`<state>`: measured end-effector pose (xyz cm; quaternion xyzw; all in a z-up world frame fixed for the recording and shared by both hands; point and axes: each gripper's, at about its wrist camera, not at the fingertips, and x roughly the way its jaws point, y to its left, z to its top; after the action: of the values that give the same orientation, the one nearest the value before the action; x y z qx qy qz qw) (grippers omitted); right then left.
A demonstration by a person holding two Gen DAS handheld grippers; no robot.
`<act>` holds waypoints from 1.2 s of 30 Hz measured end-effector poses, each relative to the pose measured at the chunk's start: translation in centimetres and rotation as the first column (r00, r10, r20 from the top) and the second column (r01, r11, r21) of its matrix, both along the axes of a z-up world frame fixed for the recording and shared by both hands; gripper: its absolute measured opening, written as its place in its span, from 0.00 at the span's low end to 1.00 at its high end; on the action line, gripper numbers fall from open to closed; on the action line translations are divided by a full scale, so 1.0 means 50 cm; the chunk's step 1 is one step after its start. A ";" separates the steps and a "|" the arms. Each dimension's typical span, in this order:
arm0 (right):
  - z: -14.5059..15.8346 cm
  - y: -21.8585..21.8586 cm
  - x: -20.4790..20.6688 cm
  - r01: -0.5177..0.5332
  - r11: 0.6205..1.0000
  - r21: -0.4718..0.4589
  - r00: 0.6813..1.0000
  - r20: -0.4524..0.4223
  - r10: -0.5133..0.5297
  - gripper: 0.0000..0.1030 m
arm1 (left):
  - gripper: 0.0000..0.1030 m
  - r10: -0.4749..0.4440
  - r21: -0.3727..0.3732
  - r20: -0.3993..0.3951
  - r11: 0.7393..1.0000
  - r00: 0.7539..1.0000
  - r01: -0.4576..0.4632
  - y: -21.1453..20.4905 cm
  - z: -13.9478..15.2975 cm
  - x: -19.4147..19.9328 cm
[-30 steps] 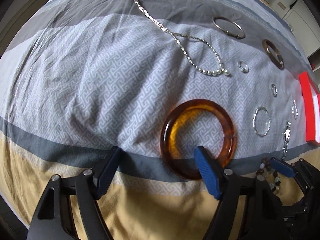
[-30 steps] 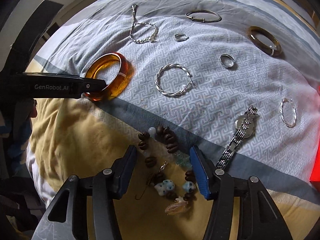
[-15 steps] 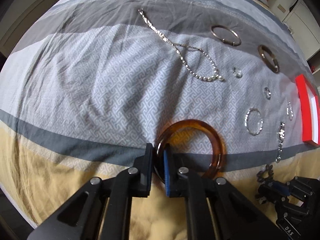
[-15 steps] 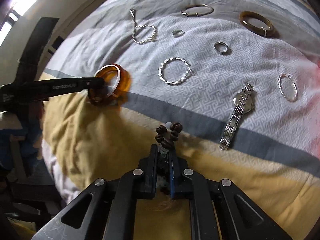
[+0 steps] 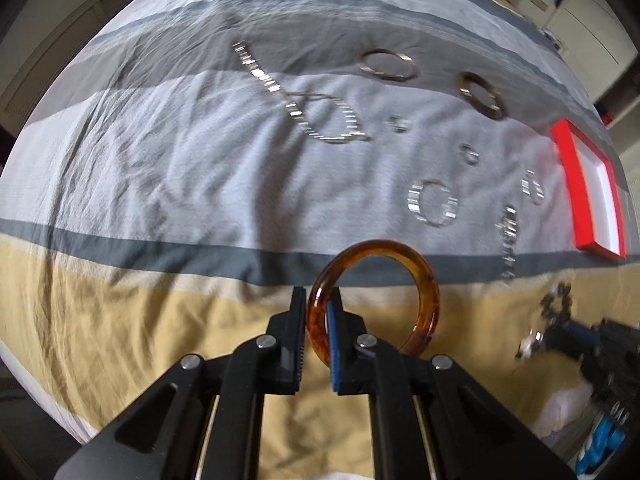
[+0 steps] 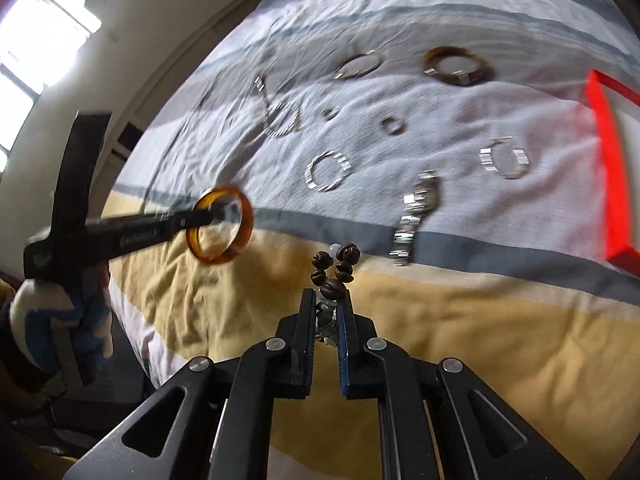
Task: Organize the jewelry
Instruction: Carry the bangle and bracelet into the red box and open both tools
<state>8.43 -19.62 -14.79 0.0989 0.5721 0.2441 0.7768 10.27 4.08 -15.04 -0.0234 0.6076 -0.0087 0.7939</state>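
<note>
Amber, translucent and ring-shaped, the resin bangle point(image 5: 374, 300) is sitting clamped in our left claw point(image 5: 318, 312), the two pads pressing on opposite faces of its band. We are holding it clear of the bed, above the yellow band of the striped bedspread point(image 5: 160, 160). In the right wrist view the same bangle point(image 6: 220, 224) is hanging at the tip of the left claw, out to the left of the frame.

Our right claw point(image 6: 328, 308) is nearly closed and gripping a beaded bracelet of dark brown, coffee-bean-shaped beads with a few pale ones point(image 6: 334, 268). The strand is standing up in a loop beyond the fingertips, off the bedspread.

The remaining jewellery is lying on the grey and white part of the bedspread, each piece apart from the others:
- a twisted silver bangle point(image 6: 328, 170)
- a silver metal-link wristwatch point(image 6: 416, 216), just right of it
- a silver hoop point(image 6: 506, 158), nearer the box
- a small silver ring point(image 6: 392, 125)
- a smaller ring point(image 6: 331, 113), too blurred to describe further
- a silver bead necklace point(image 6: 280, 114)
- a thin metal bangle point(image 6: 358, 65)
- a brown bangle with metal clasps point(image 6: 456, 65)

A red box with a white interior point(image 5: 592, 192) is lying open at the right edge of the bed.
</note>
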 end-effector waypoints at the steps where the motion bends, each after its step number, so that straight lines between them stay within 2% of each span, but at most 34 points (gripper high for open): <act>1: 0.003 -0.015 0.002 0.021 1.000 0.003 1.000 0.006 -0.021 0.09 | 0.08 -0.013 -0.009 0.001 1.000 1.000 0.013 -0.017 0.007 -0.002; 6: 0.036 -0.139 0.005 0.142 0.990 -0.011 0.989 0.047 -0.142 0.09 | 0.08 -0.097 -0.079 0.025 0.992 0.995 0.098 -0.140 0.035 0.020; 9: 0.057 -0.227 0.015 0.216 0.976 -0.031 0.974 0.080 -0.213 0.09 | 0.08 -0.151 -0.137 0.051 0.978 0.987 0.157 -0.234 0.054 0.040; 14: 0.081 -0.391 0.048 0.336 0.939 -0.069 0.935 0.142 -0.324 0.09 | 0.08 -0.258 -0.217 0.097 0.937 0.961 0.274 -0.416 0.076 0.093; 18: 0.085 -0.492 0.079 0.389 0.916 -0.097 0.913 0.172 -0.370 0.09 | 0.09 -0.333 -0.254 0.126 0.900 0.934 0.355 -0.556 0.076 0.144; 22: 0.056 -0.550 0.100 0.414 0.898 -0.149 0.906 0.169 -0.389 0.09 | 0.09 -0.383 -0.257 0.108 0.881 0.917 0.398 -0.658 0.031 0.184; 26: 0.009 -0.594 0.118 0.422 0.885 -0.195 0.905 0.140 -0.401 0.09 | 0.09 -0.428 -0.215 0.065 0.876 0.901 0.432 -0.726 -0.026 0.200; 30: -0.030 -0.612 0.126 0.423 0.878 -0.223 0.906 0.116 -0.407 0.09 | 0.09 -0.428 -0.176 0.025 0.888 0.903 0.426 -0.747 -0.064 0.208; 36: -0.055 -0.616 0.141 0.412 0.876 -0.251 0.911 0.097 -0.401 0.10 | 0.10 -0.435 -0.116 -0.012 0.895 0.900 0.431 -0.766 -0.100 0.219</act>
<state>15.50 -50.44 -17.54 0.1065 0.5497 -0.0013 0.8285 21.20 -34.24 -20.02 0.0683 0.6111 -0.2182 0.7578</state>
